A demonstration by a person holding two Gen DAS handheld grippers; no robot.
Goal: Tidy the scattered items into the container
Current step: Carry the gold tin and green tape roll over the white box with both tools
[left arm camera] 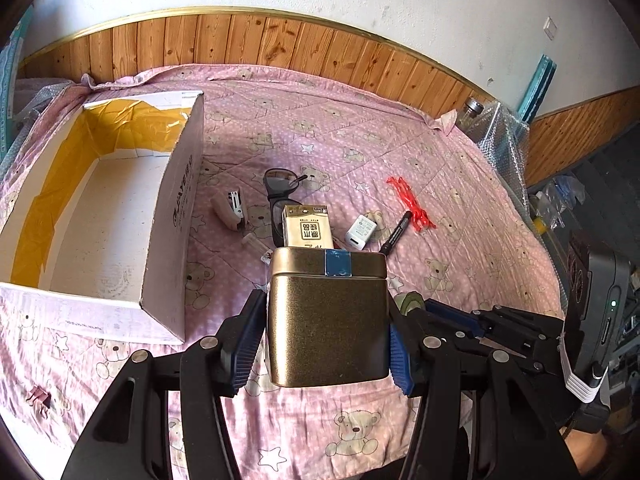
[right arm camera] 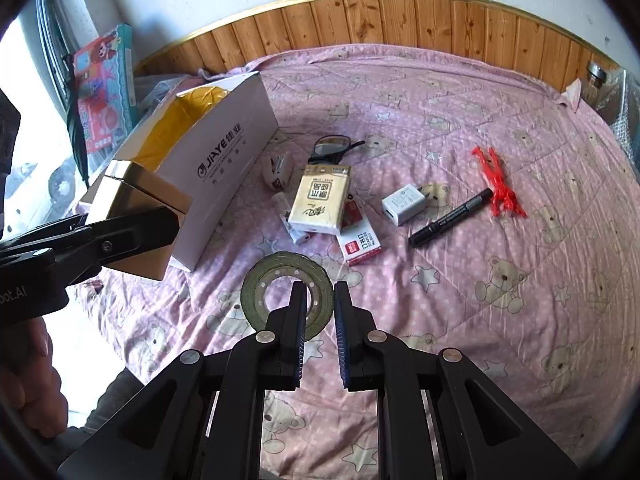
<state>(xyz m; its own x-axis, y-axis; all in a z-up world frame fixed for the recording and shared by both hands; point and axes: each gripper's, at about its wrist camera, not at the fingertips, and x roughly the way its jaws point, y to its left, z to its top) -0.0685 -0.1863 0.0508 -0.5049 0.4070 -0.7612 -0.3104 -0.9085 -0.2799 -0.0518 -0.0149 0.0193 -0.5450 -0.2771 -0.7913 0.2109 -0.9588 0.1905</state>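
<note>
My left gripper (left arm camera: 326, 344) is shut on a gold tin (left arm camera: 328, 320) with blue tape on its lid, held above the pink bedspread just right of the open white box (left arm camera: 172, 208). From the right wrist, the tin (right arm camera: 132, 196) hangs by the box's (right arm camera: 224, 152) near corner. My right gripper (right arm camera: 320, 312) straddles the wall of a green tape roll (right arm camera: 272, 276), fingers closed in on it. Further out lie a tissue pack (right arm camera: 320, 200), staples box (right arm camera: 358, 240), charger (right arm camera: 404, 204), marker (right arm camera: 450, 218), red plastic piece (right arm camera: 498, 184), glasses (right arm camera: 332, 148) and stapler (right arm camera: 276, 170).
A small tube (right arm camera: 292, 220) lies between stapler and tissue pack. A binder clip (left arm camera: 38, 398) sits near the front left. A wood-panelled wall (right arm camera: 400, 16) backs the bed, with a glass jar (right arm camera: 596, 76) at the far right corner. A person's hand (right arm camera: 32, 392) is at the left.
</note>
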